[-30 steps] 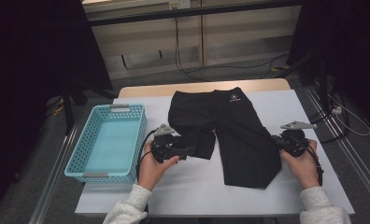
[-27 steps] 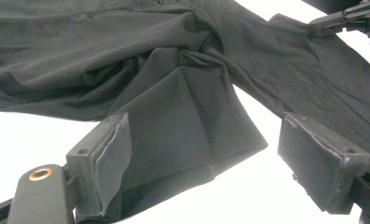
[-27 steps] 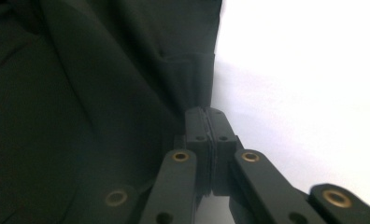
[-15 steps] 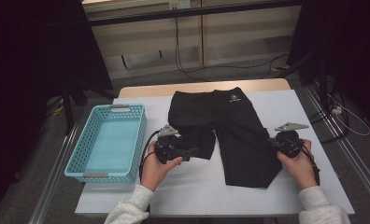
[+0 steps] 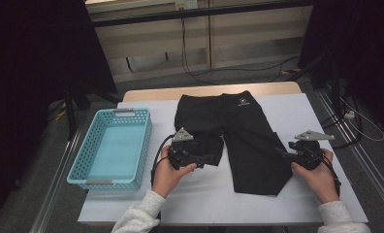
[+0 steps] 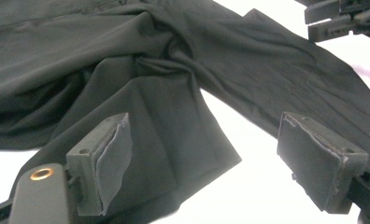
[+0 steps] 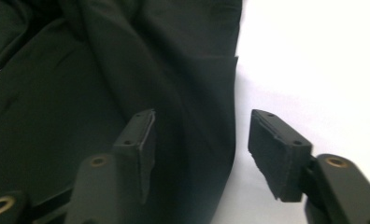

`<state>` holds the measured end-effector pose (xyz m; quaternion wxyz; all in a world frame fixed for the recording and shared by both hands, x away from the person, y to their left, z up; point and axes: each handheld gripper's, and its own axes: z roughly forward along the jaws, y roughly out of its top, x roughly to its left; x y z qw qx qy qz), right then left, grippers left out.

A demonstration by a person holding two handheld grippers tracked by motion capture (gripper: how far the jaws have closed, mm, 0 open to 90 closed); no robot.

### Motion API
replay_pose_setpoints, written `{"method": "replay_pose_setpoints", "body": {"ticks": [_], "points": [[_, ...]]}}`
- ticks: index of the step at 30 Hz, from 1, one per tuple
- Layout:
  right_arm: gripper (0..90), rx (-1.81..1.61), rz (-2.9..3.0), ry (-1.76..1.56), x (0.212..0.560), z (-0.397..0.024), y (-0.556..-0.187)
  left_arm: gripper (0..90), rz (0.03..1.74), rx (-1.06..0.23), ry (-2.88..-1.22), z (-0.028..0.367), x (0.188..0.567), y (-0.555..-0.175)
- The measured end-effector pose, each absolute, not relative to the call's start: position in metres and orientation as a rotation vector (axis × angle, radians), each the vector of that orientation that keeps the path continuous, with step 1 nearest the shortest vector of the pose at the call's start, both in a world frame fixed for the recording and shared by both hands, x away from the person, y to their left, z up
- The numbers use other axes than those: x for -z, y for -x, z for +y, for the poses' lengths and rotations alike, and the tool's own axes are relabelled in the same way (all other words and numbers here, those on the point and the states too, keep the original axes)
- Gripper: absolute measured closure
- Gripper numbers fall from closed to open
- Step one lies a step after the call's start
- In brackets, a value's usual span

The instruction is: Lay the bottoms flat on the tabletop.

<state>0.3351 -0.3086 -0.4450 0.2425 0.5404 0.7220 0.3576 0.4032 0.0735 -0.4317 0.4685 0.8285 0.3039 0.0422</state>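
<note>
The left gripper (image 5: 210,158) stands wide open at the folded-up left leg of the black trousers (image 5: 238,131), its pads clear of the cloth. The trousers lie flat on the white desk (image 5: 204,199), just right of the blue basket (image 5: 113,148). The right gripper (image 5: 281,153) has just been opening; its pads straddle the right leg's edge without pressing it

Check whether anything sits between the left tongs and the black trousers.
Nothing visible does. The left tongs stand open right at the folded leg of the black trousers, with only bare white table beside the cloth.
</note>
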Motion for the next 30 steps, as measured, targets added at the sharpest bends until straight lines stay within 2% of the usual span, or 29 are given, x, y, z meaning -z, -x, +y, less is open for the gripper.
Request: {"method": "replay_pose_setpoints", "body": {"ticks": [10, 16, 20, 25, 30], "points": [[26.5, -0.975, 2.046, -1.454, 0.451, -0.309, -0.311, 18.2, 0.66, -0.103, -2.06, 0.044, 0.433, -0.406], [22.3, -0.965, 2.025, -1.462, 0.451, -0.315, -0.294, 19.4, 0.577, -0.092, -2.083, 0.025, 0.431, -0.401], [20.3, -0.964, 1.988, -1.482, 0.45, -0.32, -0.287, 22.8, 0.523, -0.104, -2.116, 0.012, 0.435, -0.394], [19.6, -0.97, 1.966, -1.475, 0.449, -0.319, -0.281, 32.8, 0.476, -0.078, -2.151, -0.006, 0.441, -0.384], [19.8, -0.97, 1.963, -1.467, 0.448, -0.32, -0.277, 36.4, 0.459, -0.077, -2.188, -0.016, 0.452, -0.38]]}}
